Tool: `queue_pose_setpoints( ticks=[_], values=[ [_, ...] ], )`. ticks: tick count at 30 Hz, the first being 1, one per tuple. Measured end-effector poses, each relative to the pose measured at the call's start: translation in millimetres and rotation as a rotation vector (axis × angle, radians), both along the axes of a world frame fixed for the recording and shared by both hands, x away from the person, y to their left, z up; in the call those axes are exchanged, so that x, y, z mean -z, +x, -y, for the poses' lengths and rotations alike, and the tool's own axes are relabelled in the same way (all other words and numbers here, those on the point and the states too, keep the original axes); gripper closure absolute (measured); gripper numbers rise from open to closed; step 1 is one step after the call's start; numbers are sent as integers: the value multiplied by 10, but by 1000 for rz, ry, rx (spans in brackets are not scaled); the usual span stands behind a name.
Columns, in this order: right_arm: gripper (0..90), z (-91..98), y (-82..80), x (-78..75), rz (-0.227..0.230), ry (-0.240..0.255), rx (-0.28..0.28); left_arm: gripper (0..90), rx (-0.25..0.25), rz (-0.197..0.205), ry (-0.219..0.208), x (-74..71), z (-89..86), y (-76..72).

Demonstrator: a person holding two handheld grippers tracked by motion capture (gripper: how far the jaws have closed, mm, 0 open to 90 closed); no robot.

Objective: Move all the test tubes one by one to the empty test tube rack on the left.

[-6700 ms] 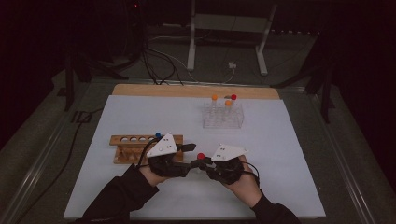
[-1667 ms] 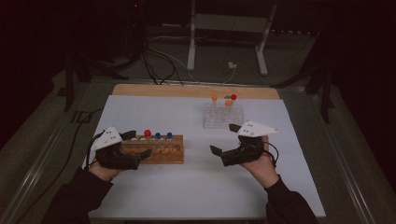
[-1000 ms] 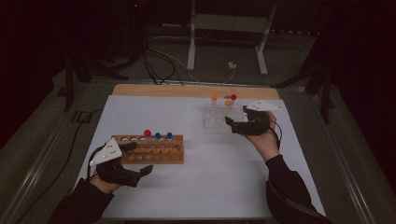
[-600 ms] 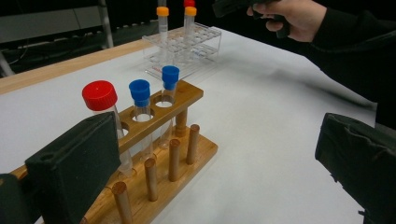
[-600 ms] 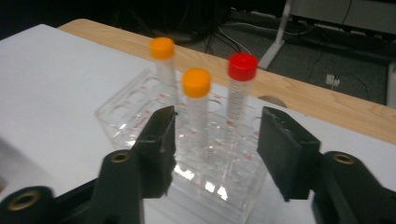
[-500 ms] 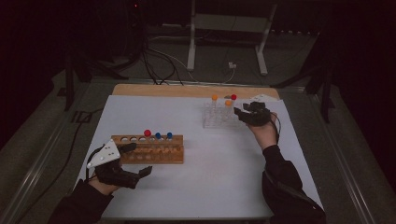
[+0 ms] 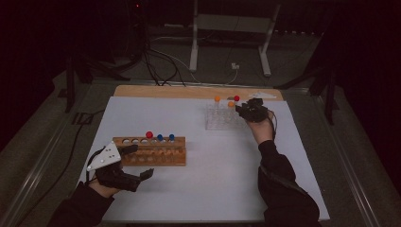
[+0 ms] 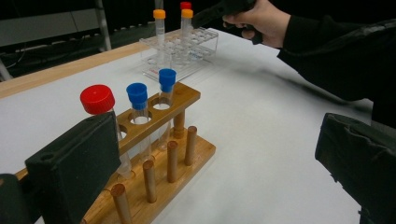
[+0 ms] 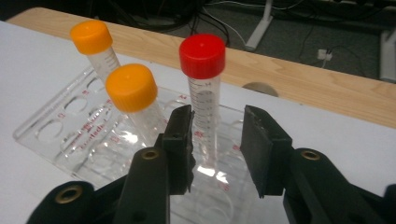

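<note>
We're on the pick: right gripper (image 9: 215, 144) jaws have just been closing around the red-capped tube (image 9: 204, 100) in the clear rack (image 9: 60, 133), a gap still showing. Left gripper (image 8: 205, 172) jaws spread beside the wooden rack (image 8: 166, 140). Next: pinch, lift straight up.

high view: above, looking forward-down; gripper views: low, close, along jaws; all share clear rack (image 7: 222, 117)
</note>
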State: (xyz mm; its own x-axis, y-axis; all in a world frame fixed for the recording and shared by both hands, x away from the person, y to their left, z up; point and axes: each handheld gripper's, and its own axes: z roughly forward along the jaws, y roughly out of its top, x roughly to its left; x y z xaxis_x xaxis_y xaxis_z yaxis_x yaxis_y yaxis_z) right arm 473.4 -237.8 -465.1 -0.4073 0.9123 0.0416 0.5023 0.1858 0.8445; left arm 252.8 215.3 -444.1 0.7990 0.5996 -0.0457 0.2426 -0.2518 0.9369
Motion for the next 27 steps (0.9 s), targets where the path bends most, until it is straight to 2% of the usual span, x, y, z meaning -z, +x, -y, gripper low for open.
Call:
queue_pose_setpoints(
  ticks=[4,8,12,19,27],
  values=[
    [655,-59,49,29,-7,-23,4,7,-4,6,7,2,0,-1],
    [672,-107,93,46,-13,-32,-1,7,0,2,6,6,1,4],
    [731,-128,124,53,-16,-27,-2,7,1,0,7,8,-3,6],
    [743,-132,125,28,-19,-42,9,7,0,0,12,15,-3,7],
    [745,-115,79,-127,24,-35,9,7,-1,-2,15,14,4,10]
  ],
)
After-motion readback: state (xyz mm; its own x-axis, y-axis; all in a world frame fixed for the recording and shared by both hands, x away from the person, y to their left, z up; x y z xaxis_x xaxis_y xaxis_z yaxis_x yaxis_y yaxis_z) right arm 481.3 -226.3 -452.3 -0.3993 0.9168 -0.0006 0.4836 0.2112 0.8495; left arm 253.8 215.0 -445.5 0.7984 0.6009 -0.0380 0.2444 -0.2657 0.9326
